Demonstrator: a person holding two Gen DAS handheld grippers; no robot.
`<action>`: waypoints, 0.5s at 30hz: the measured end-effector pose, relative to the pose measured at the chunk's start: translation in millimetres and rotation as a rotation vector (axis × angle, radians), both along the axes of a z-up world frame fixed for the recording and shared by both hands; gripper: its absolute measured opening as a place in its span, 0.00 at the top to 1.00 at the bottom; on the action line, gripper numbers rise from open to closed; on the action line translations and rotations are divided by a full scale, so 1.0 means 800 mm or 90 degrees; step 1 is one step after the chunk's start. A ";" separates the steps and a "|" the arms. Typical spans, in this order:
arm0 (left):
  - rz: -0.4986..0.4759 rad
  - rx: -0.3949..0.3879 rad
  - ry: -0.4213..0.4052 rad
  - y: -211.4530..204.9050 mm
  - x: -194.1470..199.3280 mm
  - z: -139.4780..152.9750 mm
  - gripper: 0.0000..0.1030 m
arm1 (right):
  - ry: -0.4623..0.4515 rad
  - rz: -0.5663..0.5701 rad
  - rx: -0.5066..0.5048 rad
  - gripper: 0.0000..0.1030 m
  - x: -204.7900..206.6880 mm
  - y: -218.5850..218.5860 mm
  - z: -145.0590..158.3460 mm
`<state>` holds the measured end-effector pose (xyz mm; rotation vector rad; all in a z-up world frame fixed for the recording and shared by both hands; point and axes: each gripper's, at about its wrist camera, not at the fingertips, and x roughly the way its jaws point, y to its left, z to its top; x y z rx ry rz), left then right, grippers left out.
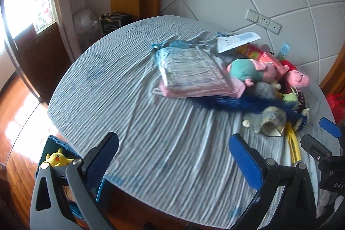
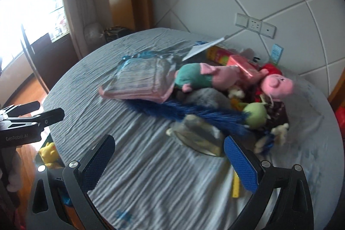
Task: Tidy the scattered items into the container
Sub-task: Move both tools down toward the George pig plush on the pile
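I have both tools over the round table with the striped grey-blue cloth (image 1: 129,100). My left gripper (image 1: 173,154) is spread wide and holds nothing; my right gripper (image 2: 169,161) is equally wide and empty. The scattered pile sits at the far right: a clear plastic-wrapped flat packet (image 1: 189,70), a pink pig plush in a teal dress (image 2: 194,78), a blue furry strip (image 2: 194,111). The dark blue crate (image 1: 55,143), down left beside the table, holds a yellow plush (image 1: 57,157).
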<state>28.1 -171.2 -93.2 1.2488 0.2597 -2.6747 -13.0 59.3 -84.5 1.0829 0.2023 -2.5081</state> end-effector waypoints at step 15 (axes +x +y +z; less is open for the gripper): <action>-0.130 0.014 -0.001 0.061 -0.159 0.001 0.00 | -0.012 -0.172 -0.061 0.34 -0.092 0.121 0.042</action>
